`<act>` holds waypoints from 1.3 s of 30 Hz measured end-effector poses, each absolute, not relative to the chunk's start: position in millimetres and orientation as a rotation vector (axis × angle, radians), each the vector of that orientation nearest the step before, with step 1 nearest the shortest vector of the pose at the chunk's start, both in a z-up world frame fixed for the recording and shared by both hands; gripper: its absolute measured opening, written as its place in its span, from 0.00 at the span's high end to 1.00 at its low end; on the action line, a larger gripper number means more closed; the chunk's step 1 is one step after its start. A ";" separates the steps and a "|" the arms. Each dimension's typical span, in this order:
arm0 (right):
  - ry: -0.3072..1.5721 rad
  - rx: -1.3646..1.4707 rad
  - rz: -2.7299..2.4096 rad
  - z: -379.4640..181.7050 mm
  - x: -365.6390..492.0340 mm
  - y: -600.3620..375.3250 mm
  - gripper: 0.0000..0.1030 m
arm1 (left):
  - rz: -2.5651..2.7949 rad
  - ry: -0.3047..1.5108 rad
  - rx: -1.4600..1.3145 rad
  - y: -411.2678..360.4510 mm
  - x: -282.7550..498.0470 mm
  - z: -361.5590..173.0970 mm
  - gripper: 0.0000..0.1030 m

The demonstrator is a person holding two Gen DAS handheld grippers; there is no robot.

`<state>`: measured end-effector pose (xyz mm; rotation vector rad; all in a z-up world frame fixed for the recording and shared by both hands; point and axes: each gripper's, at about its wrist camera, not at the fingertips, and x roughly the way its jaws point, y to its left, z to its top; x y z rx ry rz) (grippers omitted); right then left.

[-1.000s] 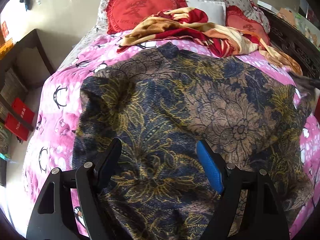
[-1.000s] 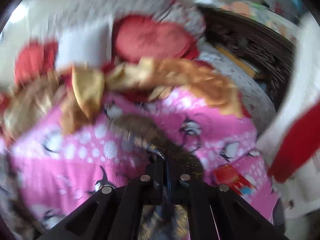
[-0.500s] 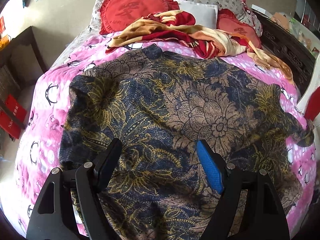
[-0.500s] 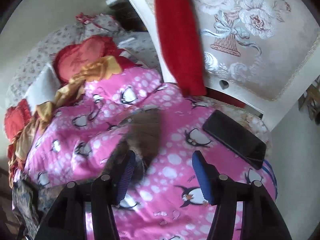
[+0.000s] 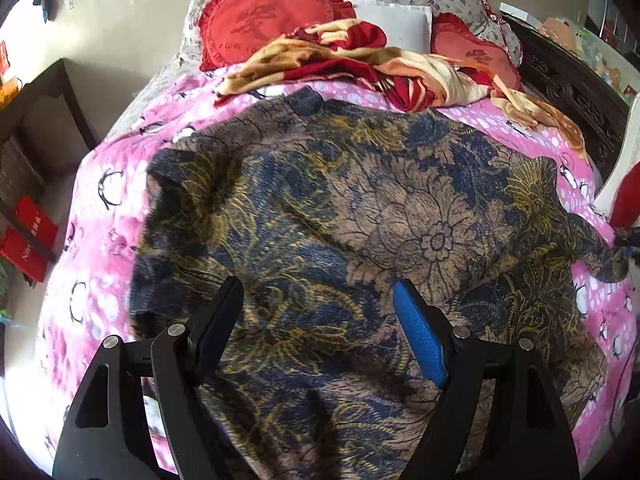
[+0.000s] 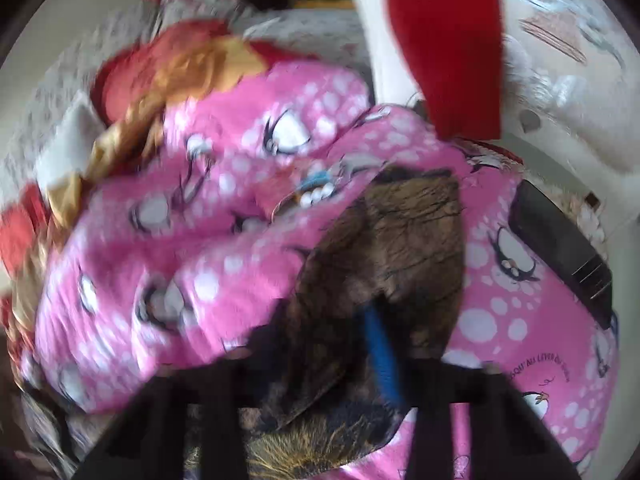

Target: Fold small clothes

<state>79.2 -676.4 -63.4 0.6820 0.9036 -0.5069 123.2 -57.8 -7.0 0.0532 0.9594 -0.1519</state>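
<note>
Since a second ago: my right gripper (image 6: 360, 344) has swung down and rolled onto the sleeve end of the patterned garment (image 5: 340, 216); its jaws, spread midway through, are now pressed together, pinching that brown cloth, though the view is blurred. My left gripper (image 5: 318, 308) has barely shifted, jaws spread wide above the garment's lower part, nothing between them. Garment: spread flat on the pink penguin blanket (image 5: 100, 216) covering the bed. Beyond it: crumpled red-and-gold blanket (image 5: 360, 64), red cushions (image 5: 260, 28). Dark phone (image 6: 560, 256) near the bed's edge.
</note>
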 end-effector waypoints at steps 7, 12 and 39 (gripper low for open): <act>0.562 0.504 -0.180 70.6 62.5 -625.7 0.97 | -0.099 0.910 -0.061 -21.1 131.4 14.6 0.24; 0.457 0.447 0.144 151.3 72.8 -547.6 0.97 | -0.083 0.857 -0.158 3.6 128.4 35.7 0.24; 0.916 0.071 0.723 -7.1 111.9 -288.4 0.47 | -0.173 0.921 -0.098 47.0 136.8 3.9 0.24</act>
